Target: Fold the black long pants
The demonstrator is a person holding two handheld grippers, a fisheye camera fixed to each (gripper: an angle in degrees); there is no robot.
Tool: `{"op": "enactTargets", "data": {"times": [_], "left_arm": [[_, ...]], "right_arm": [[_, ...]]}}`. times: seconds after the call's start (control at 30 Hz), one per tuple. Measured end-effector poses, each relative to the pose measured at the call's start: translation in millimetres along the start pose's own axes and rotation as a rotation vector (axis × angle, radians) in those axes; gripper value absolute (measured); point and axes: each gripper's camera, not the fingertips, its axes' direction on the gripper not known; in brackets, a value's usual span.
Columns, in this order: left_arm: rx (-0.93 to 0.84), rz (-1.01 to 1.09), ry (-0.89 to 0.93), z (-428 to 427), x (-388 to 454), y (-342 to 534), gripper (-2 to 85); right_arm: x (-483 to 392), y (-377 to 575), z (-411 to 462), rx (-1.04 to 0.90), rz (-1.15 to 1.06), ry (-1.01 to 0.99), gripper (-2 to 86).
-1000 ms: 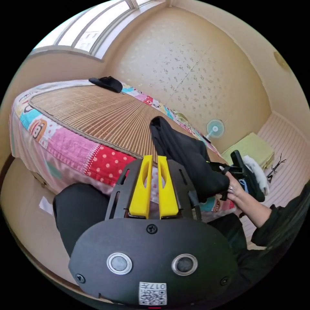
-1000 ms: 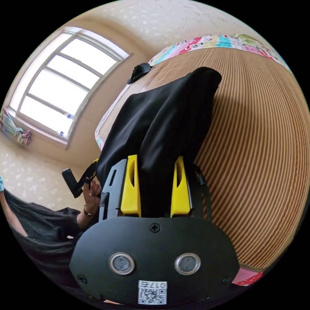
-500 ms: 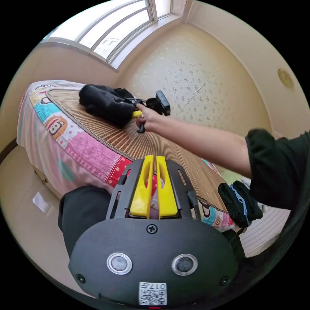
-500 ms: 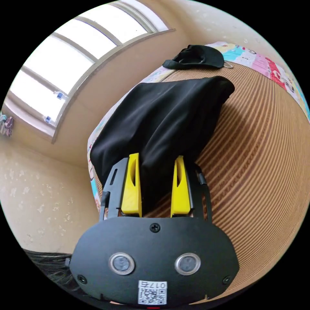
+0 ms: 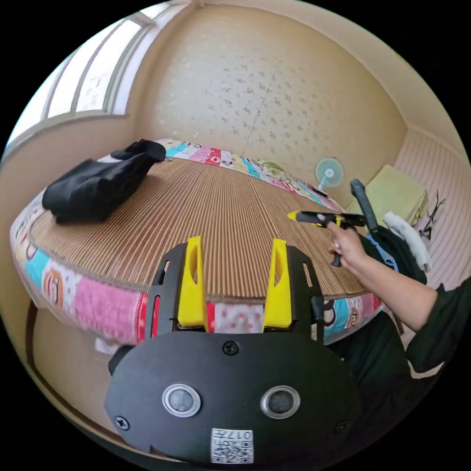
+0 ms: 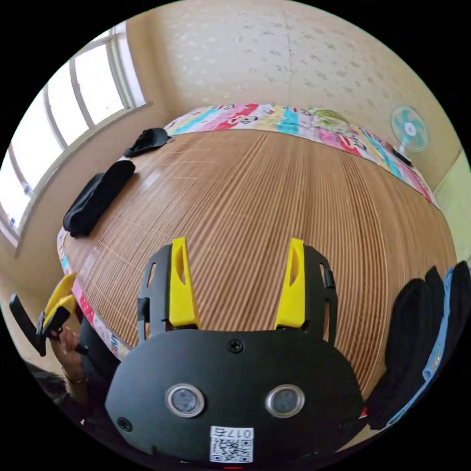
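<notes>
The black long pants (image 5: 93, 189) lie folded into a thick bundle on the bamboo mat (image 5: 221, 211), at its edge beside the window. In the right gripper view the pants (image 6: 98, 196) rest far off at the left, untouched. My left gripper (image 5: 235, 255) hangs open over the bed's near edge with nothing between its jaws. My right gripper (image 6: 238, 265) is open and empty above the middle of the mat. A hand holds the right gripper (image 5: 319, 218) at the right in the left gripper view. The left gripper (image 6: 59, 301) appears low at the left in the right gripper view.
A small black garment (image 6: 147, 140) lies beyond the pants by the window. A pile of dark clothes (image 6: 422, 319) with a blue strip sits at the mat's right edge. A patchwork sheet (image 5: 98, 299) hangs over the bed side. A fan (image 5: 327, 172) stands by the wall.
The right gripper has let go of the pants, which now lie by the window, and has drawn back over the mat. The left gripper has opened.
</notes>
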Motion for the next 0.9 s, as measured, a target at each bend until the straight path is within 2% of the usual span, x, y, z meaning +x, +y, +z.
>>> {"op": "enactTargets", "data": {"times": [0.1,0.23,0.27,0.37,0.43,0.57,0.73,0.9], "left_arm": [[-0.082,-0.011,0.027,68,5,-49,22.1],[-0.264,-0.064,-0.086,178,7,-81,26.6],[-0.349,-0.07,-0.129,207,9,-82,27.0],[-0.379,0.01,-0.342,232,37,-77,25.9],[-0.362,0.03,-0.377,236,42,-70,25.5],[-0.368,-0.008,-0.323,241,24,-62,25.1],[-0.381,0.017,-0.365,248,25,-53,25.0],[-0.39,0.008,-0.327,249,11,-47,25.2]], "right_arm": [[56,37,-15,0.011,0.092,0.139,30.3],[91,69,14,-0.169,0.221,0.22,36.1],[93,74,7,-0.131,0.224,0.202,36.7],[90,80,4,-0.129,0.221,0.21,37.2],[90,84,0,-0.12,0.222,0.207,37.2],[88,92,-11,-0.11,0.221,0.207,37.2],[85,99,-26,-0.098,0.221,0.209,37.2],[81,105,-41,-0.084,0.228,0.217,37.4]]}}
